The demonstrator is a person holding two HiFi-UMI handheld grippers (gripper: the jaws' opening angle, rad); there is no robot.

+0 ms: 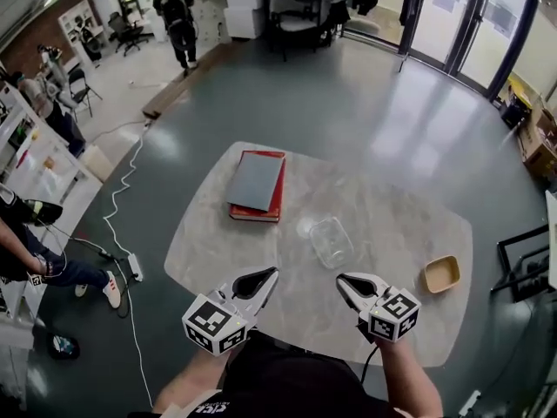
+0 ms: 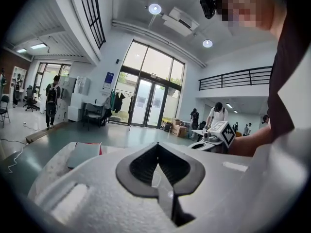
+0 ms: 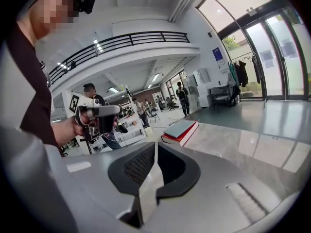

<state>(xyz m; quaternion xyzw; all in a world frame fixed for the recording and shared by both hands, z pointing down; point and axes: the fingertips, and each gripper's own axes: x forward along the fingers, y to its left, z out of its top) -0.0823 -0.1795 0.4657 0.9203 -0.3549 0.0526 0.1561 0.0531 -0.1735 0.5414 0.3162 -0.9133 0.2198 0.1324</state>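
Head view puts the clear plastic container (image 1: 331, 240) on the pale marbled surface (image 1: 209, 246), just ahead of your two grippers and a little nearer the right one. It seems to lie open side up, without a lid, and looks empty. Judge it light, thin-walled and slick. The walls will likely flex under a hard squeeze, and it may skid on the smooth top if you nudge it. The rim of a long side, one jaw inside and one outside, looks like the surest hold; the rounded corners would probably slip.

Your left gripper (image 1: 268, 274) hovers over the near part of the surface with its jaws together and nothing between them. The left gripper view shows the dark pads meeting at the tips. Your right gripper (image 1: 342, 279) is the same: jaws closed, empty, near the container but not touching it.

Further back and to the left, well apart from the container, a grey book (image 1: 256, 179) lies flat on a red book (image 1: 261, 211). Both look stiff and heavier, and are probably best taken by an edge. Towards the right end of the surface sits a small tan dish (image 1: 441, 273), shallow and rigid-looking.

Count: one container, two books, one dish, two grippers.
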